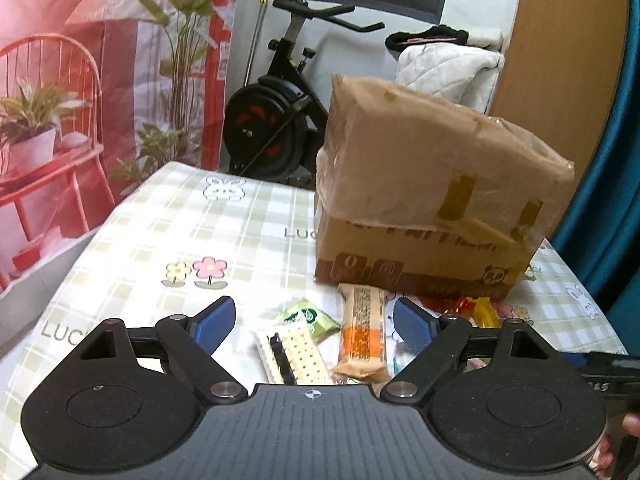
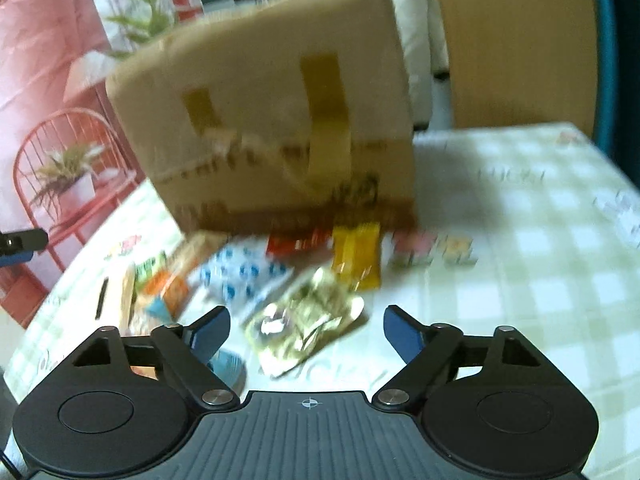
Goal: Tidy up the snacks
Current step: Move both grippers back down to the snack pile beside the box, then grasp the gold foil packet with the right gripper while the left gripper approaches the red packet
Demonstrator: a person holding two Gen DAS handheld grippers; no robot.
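Note:
Snack packets lie in front of a taped cardboard box on a green checked tablecloth. In the left wrist view my left gripper is open above a white cracker pack, a green packet and an orange-and-tan bar; nothing touches its pads. The right wrist view is blurred. There my right gripper is open over a crinkled gold-green wrapper, with a blue-and-white packet, yellow bars and a red packet beyond, near the box.
An exercise bike and a white quilted bundle stand behind the table. A red printed backdrop hangs on the left, a wooden panel on the right. The tablecloth stretches bare to the right of the snacks.

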